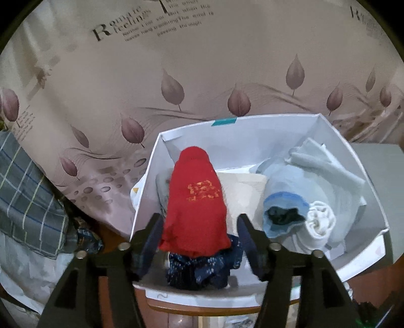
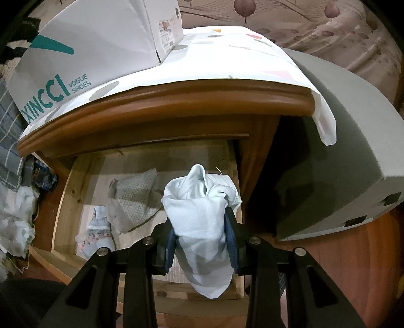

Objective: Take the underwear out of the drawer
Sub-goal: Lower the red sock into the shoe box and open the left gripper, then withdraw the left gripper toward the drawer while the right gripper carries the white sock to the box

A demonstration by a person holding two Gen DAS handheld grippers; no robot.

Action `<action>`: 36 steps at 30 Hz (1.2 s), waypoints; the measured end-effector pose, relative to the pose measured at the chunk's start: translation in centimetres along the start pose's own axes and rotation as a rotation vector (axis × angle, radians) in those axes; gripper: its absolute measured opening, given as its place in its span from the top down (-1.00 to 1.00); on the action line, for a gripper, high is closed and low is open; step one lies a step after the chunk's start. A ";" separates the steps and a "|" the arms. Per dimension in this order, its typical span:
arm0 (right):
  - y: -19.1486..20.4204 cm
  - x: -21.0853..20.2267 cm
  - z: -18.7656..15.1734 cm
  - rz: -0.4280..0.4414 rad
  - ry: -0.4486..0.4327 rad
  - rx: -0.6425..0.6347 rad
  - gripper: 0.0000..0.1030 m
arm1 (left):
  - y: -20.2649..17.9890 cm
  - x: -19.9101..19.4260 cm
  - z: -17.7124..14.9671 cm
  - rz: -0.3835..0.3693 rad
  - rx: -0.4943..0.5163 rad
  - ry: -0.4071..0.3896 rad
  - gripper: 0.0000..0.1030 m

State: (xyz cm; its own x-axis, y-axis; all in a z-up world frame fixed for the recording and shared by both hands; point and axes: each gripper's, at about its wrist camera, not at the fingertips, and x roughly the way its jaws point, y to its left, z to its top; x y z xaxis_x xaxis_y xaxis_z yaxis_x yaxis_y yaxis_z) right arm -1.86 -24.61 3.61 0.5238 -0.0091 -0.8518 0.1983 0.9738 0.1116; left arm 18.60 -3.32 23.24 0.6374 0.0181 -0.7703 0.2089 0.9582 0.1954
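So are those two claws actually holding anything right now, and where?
The right gripper pinches a pale blue garment around its bunched middle. The left gripper holds nothing: its jaws stand open beside the red garment.

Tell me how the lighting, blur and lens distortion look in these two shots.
Left wrist view: dim indoor light, black fisheye corners, the wall print bowed and soft toward the rim, the red garment fairly sharp. Right wrist view: the wooden top edge curves strongly, the open drawer sits in shadow, the pale garment is lit evenly.
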 end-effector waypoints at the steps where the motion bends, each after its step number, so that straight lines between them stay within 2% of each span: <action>1: 0.0 0.0 0.0 -0.001 0.000 -0.003 0.38 | 0.0 -0.5 -0.1 0.001 0.000 -0.014 -0.24; 9: 0.1 0.2 0.0 -0.006 0.010 -0.009 0.38 | 0.9 -4.5 -2.6 -0.052 -0.030 -0.077 -0.27; 16: 0.4 0.3 -0.1 -0.017 0.013 -0.022 0.38 | 1.5 -7.0 -7.8 -0.022 -0.039 -0.135 -0.27; 19: 0.4 0.5 -0.1 -0.027 0.018 -0.022 0.38 | 1.6 -7.2 -10.4 0.014 -0.049 -0.135 -0.27; 23: 0.6 0.6 -0.2 -0.033 0.020 -0.029 0.38 | 1.2 -6.1 -14.4 0.041 -0.070 -0.111 -0.27; 27: 0.8 0.6 -0.3 -0.039 0.019 -0.039 0.38 | 1.0 -3.2 -17.7 0.038 -0.128 -0.049 -0.27; 30: 1.0 0.6 -0.3 -0.034 0.014 -0.047 0.38 | 1.0 -1.3 -19.2 0.059 -0.190 -0.028 -0.27; 34: 1.0 0.0 -0.3 0.018 -0.014 -0.047 0.38 | 1.4 0.5 -20.9 0.089 -0.259 -0.022 -0.27; 36: 1.1 -0.4 -0.2 0.008 -0.035 -0.064 0.38 | 1.9 1.2 -21.9 0.114 -0.288 -0.018 -0.27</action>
State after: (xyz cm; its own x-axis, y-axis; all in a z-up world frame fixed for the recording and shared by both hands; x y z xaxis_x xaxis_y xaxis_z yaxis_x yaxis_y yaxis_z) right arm -2.04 -23.49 3.92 0.5537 -0.0076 -0.8327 0.1412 0.9863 0.0849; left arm 3.48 4.75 9.43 0.6580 0.1271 -0.7422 -0.0814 0.9919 0.0977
